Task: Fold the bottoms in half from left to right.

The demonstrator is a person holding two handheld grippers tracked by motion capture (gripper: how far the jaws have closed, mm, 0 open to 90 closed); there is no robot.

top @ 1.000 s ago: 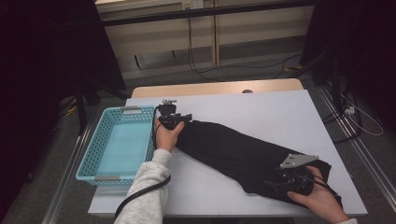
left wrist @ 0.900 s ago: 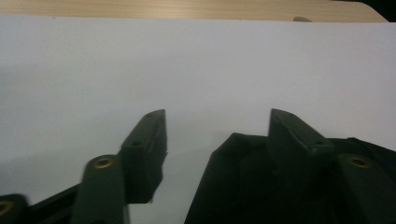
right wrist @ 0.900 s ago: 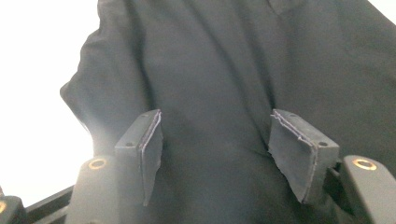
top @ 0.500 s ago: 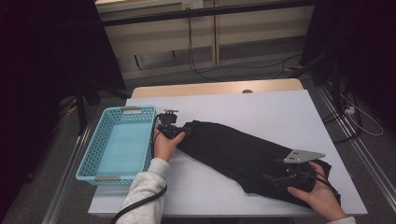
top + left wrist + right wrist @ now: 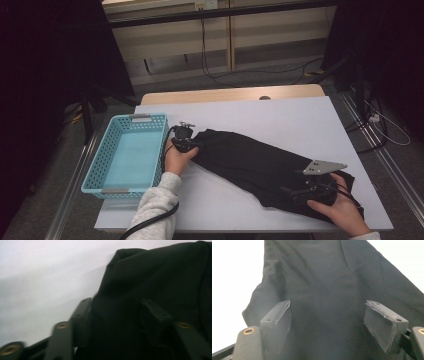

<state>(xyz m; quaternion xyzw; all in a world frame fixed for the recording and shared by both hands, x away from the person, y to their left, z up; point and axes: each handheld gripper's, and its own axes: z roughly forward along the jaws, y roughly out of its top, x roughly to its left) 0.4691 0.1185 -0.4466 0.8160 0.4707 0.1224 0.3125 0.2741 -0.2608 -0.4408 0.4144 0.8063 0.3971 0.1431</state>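
Since the earlier frames we had drawn our left gripper [image 5: 183, 140] nearer, dragging the cloth's far-left end. Nearest, our right gripper [image 5: 312, 191] sat jaws wide apart over the near-right end of the long black fabric garment [image 5: 260, 167], gripping nothing. Leftward, the left jaws straddled cloth; whether pinched, we couldn't tell. Beyond-left, the turquoise perforated plastic basket [image 5: 95, 167] remained unfilled; packing, we judged, was pending.
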